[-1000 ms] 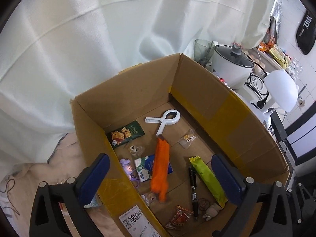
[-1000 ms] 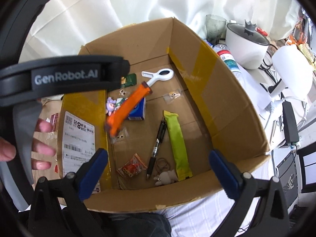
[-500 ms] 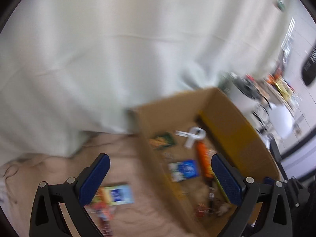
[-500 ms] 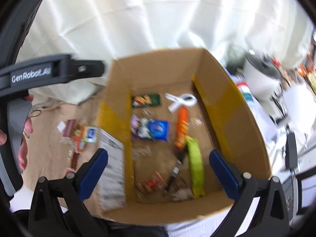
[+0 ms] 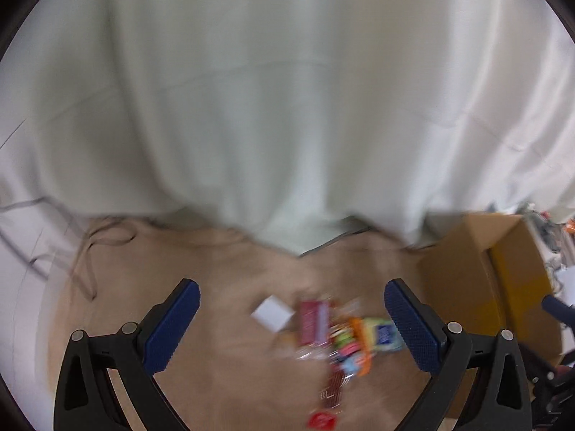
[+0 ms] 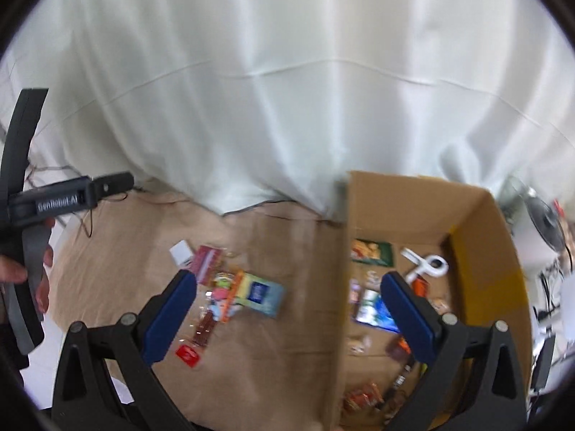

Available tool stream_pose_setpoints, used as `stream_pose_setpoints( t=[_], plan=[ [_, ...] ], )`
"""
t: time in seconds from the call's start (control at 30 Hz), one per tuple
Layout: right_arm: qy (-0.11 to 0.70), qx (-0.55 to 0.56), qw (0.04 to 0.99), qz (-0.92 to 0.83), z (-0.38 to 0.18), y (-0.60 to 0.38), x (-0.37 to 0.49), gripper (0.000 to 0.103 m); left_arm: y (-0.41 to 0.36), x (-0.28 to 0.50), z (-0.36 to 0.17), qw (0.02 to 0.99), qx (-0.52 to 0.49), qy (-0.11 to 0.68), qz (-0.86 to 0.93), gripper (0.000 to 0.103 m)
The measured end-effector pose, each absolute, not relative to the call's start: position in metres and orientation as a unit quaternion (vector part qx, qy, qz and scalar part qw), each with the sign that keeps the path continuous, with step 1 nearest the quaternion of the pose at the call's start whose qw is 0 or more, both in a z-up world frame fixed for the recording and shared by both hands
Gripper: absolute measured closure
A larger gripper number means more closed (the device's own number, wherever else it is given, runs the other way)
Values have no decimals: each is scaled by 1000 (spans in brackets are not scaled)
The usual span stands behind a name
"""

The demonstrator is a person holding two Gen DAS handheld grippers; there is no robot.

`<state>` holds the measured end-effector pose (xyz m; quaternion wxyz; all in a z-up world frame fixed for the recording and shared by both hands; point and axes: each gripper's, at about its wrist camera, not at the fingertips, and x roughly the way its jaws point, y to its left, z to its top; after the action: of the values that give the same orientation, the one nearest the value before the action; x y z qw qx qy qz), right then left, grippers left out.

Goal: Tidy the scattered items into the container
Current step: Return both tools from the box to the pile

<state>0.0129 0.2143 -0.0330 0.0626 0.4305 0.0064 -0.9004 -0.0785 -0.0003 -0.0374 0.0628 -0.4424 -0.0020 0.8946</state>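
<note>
A blurred heap of small packets (image 5: pixel 337 341) lies on the tan cloth, with a white block (image 5: pixel 271 314) at its left and a red packet (image 5: pixel 321 420) nearer me. My left gripper (image 5: pixel 291 300) hangs open above this heap, empty. In the right wrist view the same heap (image 6: pixel 230 291) lies left of the cardboard box (image 6: pixel 478 237), which holds a white clip (image 6: pixel 429 264), a green snack packet (image 6: pixel 370 251) and other small items. My right gripper (image 6: pixel 285 287) is open and empty, above the box's left wall.
A white sheet (image 5: pixel 287 107) hangs behind the cloth. A person's hand (image 6: pixel 14 273) holds the left gripper's handle at the far left of the right wrist view. Appliances and cables (image 6: pixel 546 222) crowd the far right beyond the box (image 5: pixel 496 280).
Both grippers have swung left, away from the box's inside and toward the heap on the cloth. The orange item dropped from the left gripper now lies in the box.
</note>
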Motion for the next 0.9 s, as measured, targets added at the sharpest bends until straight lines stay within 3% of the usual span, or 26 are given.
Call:
stream_pose_setpoints(
  t=[0.23, 0.43, 0.5, 0.63, 0.8, 0.9],
  plan=[
    [0, 488, 129, -863, -82, 166, -4, 0, -38, -60, -86, 35, -475, -12, 879, 0],
    [-20, 512, 139, -847, -138, 147, -3, 12, -48, -48, -122, 29, -491, -22, 871, 0],
    [-27, 516, 141, -844, -152, 144, -1, 21, -49, -45, -129, 31, -496, -29, 867, 0],
    [-41, 524, 112, -844, -171, 151, -2, 30, -52, -41, -140, 34, -505, -43, 861, 0],
    [-73, 549, 83, -829, -189, 173, -12, 55, -55, -40, -150, 34, -509, -56, 858, 0],
    [-68, 552, 94, -826, -192, 173, -16, 56, -58, -39, -156, 32, -517, -66, 853, 0]
  ],
)
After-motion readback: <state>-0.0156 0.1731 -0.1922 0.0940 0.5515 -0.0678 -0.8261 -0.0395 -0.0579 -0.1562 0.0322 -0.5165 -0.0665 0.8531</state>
